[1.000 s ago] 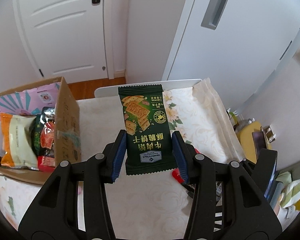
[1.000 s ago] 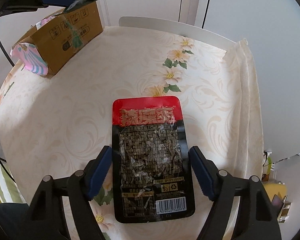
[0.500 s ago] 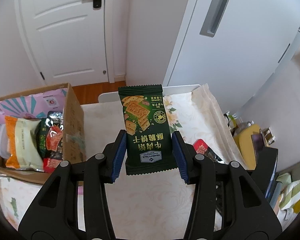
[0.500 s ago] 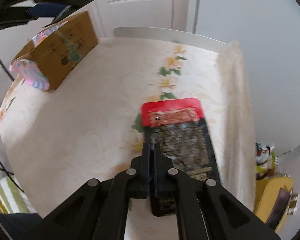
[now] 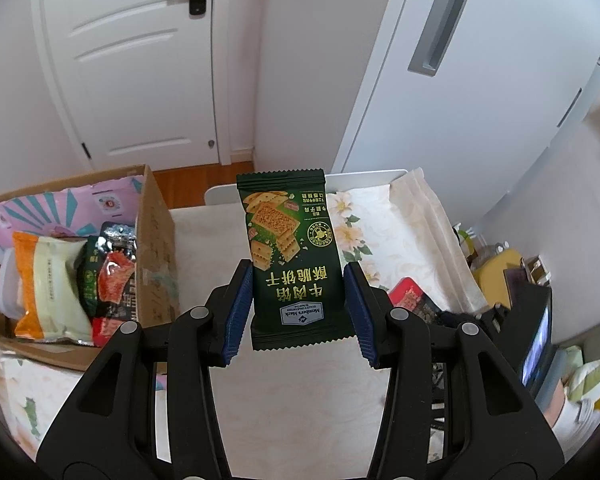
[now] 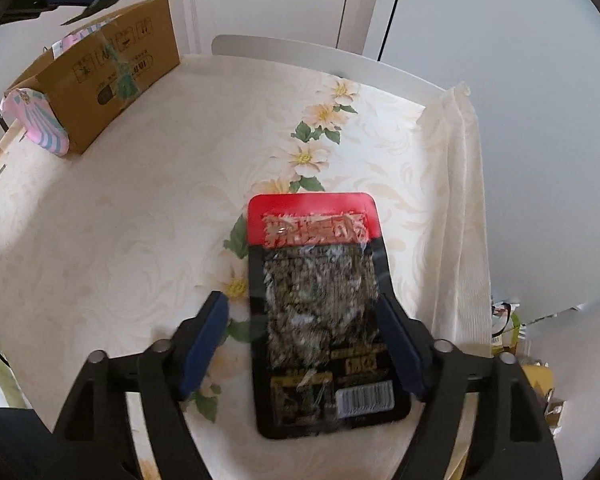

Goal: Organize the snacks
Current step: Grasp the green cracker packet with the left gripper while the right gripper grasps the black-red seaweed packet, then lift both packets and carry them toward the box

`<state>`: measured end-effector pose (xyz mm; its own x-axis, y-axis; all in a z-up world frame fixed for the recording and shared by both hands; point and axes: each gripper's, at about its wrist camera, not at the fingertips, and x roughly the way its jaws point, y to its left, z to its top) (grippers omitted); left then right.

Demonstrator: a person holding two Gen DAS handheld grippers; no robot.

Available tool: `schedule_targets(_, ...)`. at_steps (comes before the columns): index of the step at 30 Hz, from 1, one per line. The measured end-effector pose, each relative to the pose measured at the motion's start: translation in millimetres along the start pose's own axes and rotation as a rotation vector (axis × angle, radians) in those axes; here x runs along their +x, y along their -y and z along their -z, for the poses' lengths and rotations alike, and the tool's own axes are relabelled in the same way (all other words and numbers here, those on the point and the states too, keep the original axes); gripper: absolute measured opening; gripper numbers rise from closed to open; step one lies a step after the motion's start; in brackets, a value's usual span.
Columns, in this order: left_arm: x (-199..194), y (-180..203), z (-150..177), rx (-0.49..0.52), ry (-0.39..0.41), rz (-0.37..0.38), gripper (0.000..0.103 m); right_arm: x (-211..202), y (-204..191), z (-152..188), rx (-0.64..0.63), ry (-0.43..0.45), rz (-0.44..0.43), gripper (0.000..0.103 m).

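My left gripper [image 5: 298,280] is shut on a dark green cracker packet [image 5: 290,248] and holds it upright above the table, right of the cardboard box [image 5: 156,248]. The box holds several snack packs, among them an orange and white bag [image 5: 48,284]. My right gripper [image 6: 302,328] is open low over the table, with its blue fingers on either side of a red and black snack packet [image 6: 320,312] that lies flat on the flowered tablecloth [image 6: 140,220]. That packet also shows in the left wrist view [image 5: 410,296].
The cardboard box [image 6: 100,76] stands at the table's far left with a pink striped flap [image 6: 36,120] sticking out. A white chair back [image 6: 300,52] stands behind the table. A white door and cabinets lie beyond. Clutter [image 5: 512,280] lies off the right edge.
My right gripper was open around the red and black packet, then looked shut beside it, and is now open around it again. My left gripper has risen and drawn back with the green packet.
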<state>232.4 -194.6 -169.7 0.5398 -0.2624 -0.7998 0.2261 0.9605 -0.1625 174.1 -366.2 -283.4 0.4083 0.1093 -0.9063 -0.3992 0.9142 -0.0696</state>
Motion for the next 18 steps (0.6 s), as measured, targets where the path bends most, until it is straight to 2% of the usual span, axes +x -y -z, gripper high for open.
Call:
schedule_targets(1, 0, 0, 0, -0.001, 0.0, 0.001, 0.042, 1, 2, -1, 0.008, -0.015, -0.006, 0.087)
schedule_targets(3, 0, 0, 0, -0.001, 0.002, 0.004, 0.042, 8, 15, -3, 0.075, -0.057, -0.065, 0.091)
schedule_targets(8, 1, -3, -3, -0.003, 0.004, 0.008, 0.042, 7, 14, -5, 0.054, -0.081, -0.065, 0.09)
schedule_targets(9, 1, -4, -3, -0.005, 0.004, 0.009, 0.042, 7, 13, -6, 0.051, -0.081, -0.07, 0.087)
schedule_targets(10, 1, -4, -3, -0.005, 0.004, 0.01, 0.042, 6, 11, -6, 0.041, -0.076, -0.075, 0.078)
schedule_targets(11, 1, -4, -3, -0.005, 0.004, 0.01, 0.042, 4, 8, -7, 0.025, -0.063, -0.084, 0.073)
schedule_targets(14, 2, -4, -4, -0.002, 0.004, 0.011, 0.042, 0, 3, -5, 0.004, -0.044, -0.073, 0.066)
schedule_targets(15, 2, -4, -4, -0.001, 0.004, 0.012, 0.042, -2, 2, -4, 0.007, -0.031, -0.064, 0.055)
schedule_targets(16, 2, -4, -5, -0.001, 0.004, 0.013, 0.042, -5, 1, -3, 0.007, -0.015, -0.066, 0.048)
schedule_targets(17, 1, -5, -5, 0.0, 0.004, 0.012, 0.042, -7, 0, -2, 0.007, -0.007, -0.063, 0.046)
schedule_targets(18, 1, -5, -5, 0.0, 0.004, 0.012, 0.042, -8, 0, -2, 0.012, -0.001, -0.074, 0.033)
